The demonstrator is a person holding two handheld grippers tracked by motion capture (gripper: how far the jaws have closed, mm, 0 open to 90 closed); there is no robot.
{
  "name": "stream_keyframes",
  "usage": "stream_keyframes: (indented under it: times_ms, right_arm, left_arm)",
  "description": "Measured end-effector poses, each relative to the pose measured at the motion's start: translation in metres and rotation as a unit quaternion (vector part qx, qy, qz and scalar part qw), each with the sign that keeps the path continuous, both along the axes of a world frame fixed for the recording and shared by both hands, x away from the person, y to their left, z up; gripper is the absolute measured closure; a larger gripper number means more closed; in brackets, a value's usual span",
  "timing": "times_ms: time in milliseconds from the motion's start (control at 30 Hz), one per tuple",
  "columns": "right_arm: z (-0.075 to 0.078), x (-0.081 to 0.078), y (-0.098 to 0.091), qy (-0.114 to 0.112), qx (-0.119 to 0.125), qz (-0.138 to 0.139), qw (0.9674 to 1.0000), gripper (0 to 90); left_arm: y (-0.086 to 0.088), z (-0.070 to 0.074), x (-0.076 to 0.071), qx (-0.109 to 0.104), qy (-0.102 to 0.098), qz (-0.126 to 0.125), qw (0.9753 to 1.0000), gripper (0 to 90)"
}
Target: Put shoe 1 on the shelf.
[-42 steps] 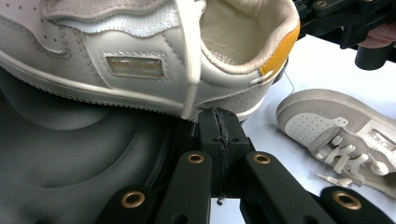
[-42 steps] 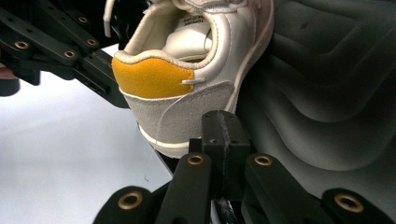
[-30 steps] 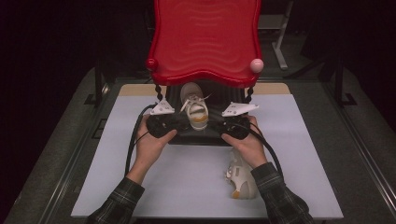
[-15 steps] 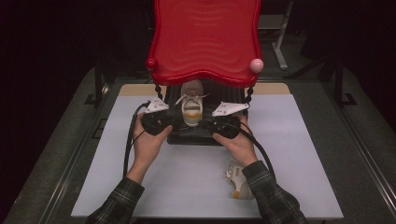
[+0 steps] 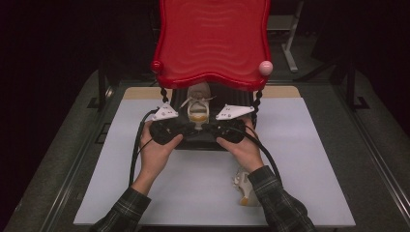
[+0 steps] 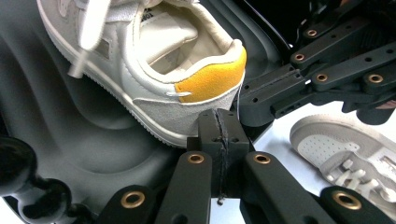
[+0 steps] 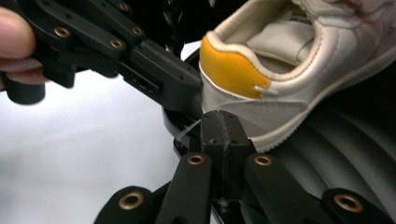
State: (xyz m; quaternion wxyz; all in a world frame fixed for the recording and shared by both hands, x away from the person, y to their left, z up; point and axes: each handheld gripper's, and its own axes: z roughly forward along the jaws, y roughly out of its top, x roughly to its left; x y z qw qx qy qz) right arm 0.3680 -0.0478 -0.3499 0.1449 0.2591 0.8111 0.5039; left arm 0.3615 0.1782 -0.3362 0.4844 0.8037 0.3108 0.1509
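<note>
High view: the left gripper (image 5: pixel 189 128) and right gripper (image 5: pixel 207 128) were observed clenched, tips meeting at the heel of a white shoe (image 5: pixel 198 106) seated on the black lower shelf (image 5: pixel 203 141) beneath the red tray (image 5: pixel 212 43). A second shoe (image 5: pixel 243 186) was noted lying on the white mat (image 5: pixel 309 159).

Left gripper view: jaws were seen pressed together, nothing grasped, just beside the yellow heel tab (image 6: pixel 210 79).

Right gripper view: jaws were likewise recorded fully closed, empty, at the shoe's heel.

Shoe (image 5: pixel 243 186) on white table (image 5: pixel 309 159)

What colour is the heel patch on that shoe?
Orange-yellow heel patch on the pale sneaker, clearest in the left gripper view.
</note>
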Motion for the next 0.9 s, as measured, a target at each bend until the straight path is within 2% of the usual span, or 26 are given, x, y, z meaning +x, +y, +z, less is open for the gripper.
stream_keyframes:
  times_ms: [333,533,633,700,733,767,900]
  right_arm:
    - [-0.004,0.013,0.012,0.001,-0.002,-0.008,1.0000,89.9]
    - [-0.003,0.012,0.011,0.002,0.001,-0.007,1.0000,89.8]
    - [0.002,0.007,0.004,0.002,0.003,-0.003,1.0000,89.8]
    - [0.007,0.001,-0.006,0.004,-0.001,-0.007,1.0000,89.8]
    - [0.007,0.001,-0.006,0.004,-0.001,-0.007,1.0000,89.8]
    - [0.009,-0.003,-0.013,0.008,-0.003,-0.007,0.9999,89.8]
    - [0.012,-0.011,-0.023,0.009,-0.001,-0.009,0.9999,89.8]
  left_arm:
    - [0.004,-0.006,0.012,0.001,0.003,0.016,0.9999,89.9]
    - [0.005,-0.004,0.010,0.007,-0.001,0.011,0.9999,89.9]
    - [0.009,0.000,0.006,0.012,0.001,0.005,0.9999,89.9]
    - [0.014,0.001,0.001,0.023,0.003,-0.005,0.9997,89.5]
    - [0.014,0.001,0.001,0.023,0.003,-0.005,0.9997,88.4]
    - [0.018,0.001,-0.003,0.033,0.005,-0.009,0.9994,86.2]
    - [0.024,0.002,-0.009,0.036,0.003,-0.015,0.9992,81.4]
